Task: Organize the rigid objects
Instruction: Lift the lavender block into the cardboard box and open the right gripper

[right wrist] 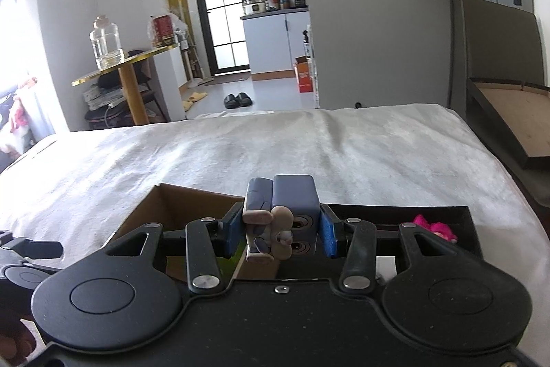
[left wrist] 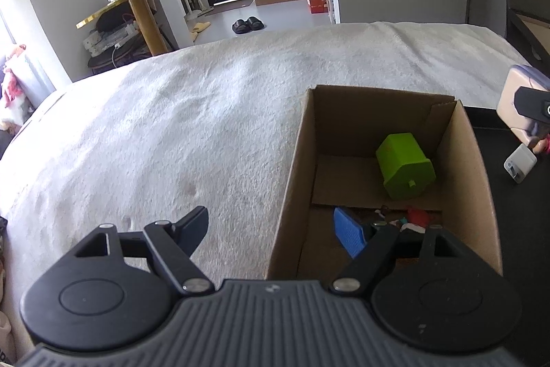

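A grey-purple toy block (right wrist: 282,215) is clamped in the right gripper (right wrist: 280,231) above the cardboard box (left wrist: 292,167); the left gripper (left wrist: 275,231) is spread wide, straddling the box's wall.

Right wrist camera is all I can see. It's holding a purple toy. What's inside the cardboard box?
Observer: A green block lies on the floor of the cardboard box, near the far wall.
Operator: Anything else in there?
Observer: Yes, a small red thing sits at the near end, too small to name.
Operator: What is the other gripper doing?
Observer: The left gripper is open and holds nothing; one finger is over the blanket, the other inside the box.
Operator: Is my toy over the box?
Observer: No, the purple toy in the right gripper hangs to the right of it.
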Action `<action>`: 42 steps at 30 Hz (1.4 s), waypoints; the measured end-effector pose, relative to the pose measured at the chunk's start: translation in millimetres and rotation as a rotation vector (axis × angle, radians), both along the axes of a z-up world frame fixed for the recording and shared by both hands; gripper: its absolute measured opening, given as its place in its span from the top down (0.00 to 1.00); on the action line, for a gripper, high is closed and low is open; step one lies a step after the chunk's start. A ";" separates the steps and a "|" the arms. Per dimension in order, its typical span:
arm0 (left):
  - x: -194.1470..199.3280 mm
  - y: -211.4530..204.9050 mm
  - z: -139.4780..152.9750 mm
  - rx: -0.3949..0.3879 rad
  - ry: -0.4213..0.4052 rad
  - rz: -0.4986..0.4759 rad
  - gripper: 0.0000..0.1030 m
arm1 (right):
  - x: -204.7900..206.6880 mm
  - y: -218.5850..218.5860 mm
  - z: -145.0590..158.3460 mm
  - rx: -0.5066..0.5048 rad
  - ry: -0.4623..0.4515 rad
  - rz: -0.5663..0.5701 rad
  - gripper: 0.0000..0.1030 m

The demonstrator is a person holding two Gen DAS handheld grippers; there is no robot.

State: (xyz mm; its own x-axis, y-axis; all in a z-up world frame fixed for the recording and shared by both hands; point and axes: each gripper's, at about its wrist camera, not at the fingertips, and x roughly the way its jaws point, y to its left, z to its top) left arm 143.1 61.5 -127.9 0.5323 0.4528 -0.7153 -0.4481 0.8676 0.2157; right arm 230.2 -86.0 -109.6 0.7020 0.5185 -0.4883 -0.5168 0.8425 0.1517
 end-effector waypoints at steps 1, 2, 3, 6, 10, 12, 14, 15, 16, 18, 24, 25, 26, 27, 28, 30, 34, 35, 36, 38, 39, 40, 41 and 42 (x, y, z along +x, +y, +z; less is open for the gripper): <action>-0.3 0.4 -1.2 -0.004 0.000 0.000 0.23 | -1.5 2.8 0.2 0.000 -0.002 0.007 0.57; -1.1 1.5 -2.5 -0.010 -0.001 0.000 0.23 | -2.9 4.9 0.2 -0.002 -0.004 0.013 0.57; -2.1 2.2 -3.5 -0.014 -0.001 0.001 0.23 | -3.9 8.1 0.1 -0.006 -0.004 0.018 0.57; -4.4 5.1 -6.0 -0.030 -0.010 0.004 0.23 | -5.8 14.7 -2.5 -0.016 0.003 0.031 0.57; -6.3 8.0 -9.6 -0.047 -0.015 0.006 0.24 | -9.2 25.7 -6.3 -0.034 0.008 0.051 0.57; -7.2 9.6 -10.5 -0.055 -0.019 0.003 0.24 | -11.3 31.3 -8.2 -0.042 0.009 0.061 0.57; -7.2 12.1 -10.9 -0.058 -0.022 0.002 0.24 | -12.5 36.6 -10.2 -0.049 0.011 0.071 0.57; -7.3 13.3 -11.4 -0.062 -0.024 0.004 0.24 | -13.1 39.6 -11.3 -0.054 0.012 0.076 0.57; -6.8 13.4 -12.2 -0.065 -0.024 0.006 0.24 | -13.9 42.3 -12.3 -0.059 0.010 0.081 0.57; -6.8 14.7 -14.2 -0.074 -0.023 0.008 0.24 | -15.4 46.3 -13.9 -0.067 0.006 0.089 0.57; -6.7 16.5 -19.1 -0.096 -0.025 -0.001 0.26 | -15.3 56.8 -19.3 -0.084 0.012 0.105 0.57; -6.7 16.8 -19.5 -0.102 -0.028 -0.005 0.27 | -14.7 58.4 -20.8 -0.087 0.016 0.107 0.57; -6.5 17.2 -20.0 -0.107 -0.031 -0.007 0.27 | -13.9 60.1 -22.2 -0.089 0.019 0.108 0.57; -6.9 16.5 -20.5 -0.107 -0.037 -0.010 0.30 | -13.5 61.9 -24.0 -0.093 0.023 0.109 0.57; -7.0 15.9 -20.5 -0.105 -0.041 -0.013 0.33 | -12.5 63.0 -25.7 -0.098 0.026 0.108 0.57; -6.6 15.4 -21.4 -0.102 -0.040 -0.014 0.44 | -10.2 64.5 -28.5 -0.102 0.035 0.106 0.57; -6.3 19.3 -23.0 -0.121 -0.036 0.005 0.67 | -8.6 70.0 -31.5 -0.106 0.043 0.114 0.57; -6.7 20.1 -22.9 -0.125 -0.037 0.009 0.72 | -8.5 72.9 -31.9 -0.108 0.043 0.121 0.57; -7.2 20.5 -22.9 -0.134 -0.040 0.007 0.75 | -8.2 75.5 -32.5 -0.110 0.046 0.129 0.57; -8.1 19.9 -22.5 -0.143 -0.044 -0.002 0.80 | -6.9 79.1 -33.9 -0.105 0.056 0.140 0.57; -8.2 19.0 -22.3 -0.143 -0.044 -0.005 0.82 | -6.7 80.5 -34.0 -0.101 0.062 0.145 0.57; -8.4 18.4 -22.0 -0.146 -0.045 -0.008 0.84 | -6.1 82.2 -33.9 -0.095 0.071 0.151 0.57; -7.7 18.1 -21.8 -0.149 -0.046 -0.009 0.85 | -5.2 83.4 -33.8 -0.091 0.079 0.154 0.56; -7.6 17.8 -21.6 -0.150 -0.046 -0.008 0.86 | -4.9 84.1 -34.0 -0.090 0.089 0.156 0.56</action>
State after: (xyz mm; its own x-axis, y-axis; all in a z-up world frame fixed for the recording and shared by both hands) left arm 135.5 79.3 -149.4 0.5691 0.3385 -0.7493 -0.4475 0.8920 0.0631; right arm 225.3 -1.9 -143.6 0.5686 0.5693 -0.5937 -0.6303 0.7653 0.1302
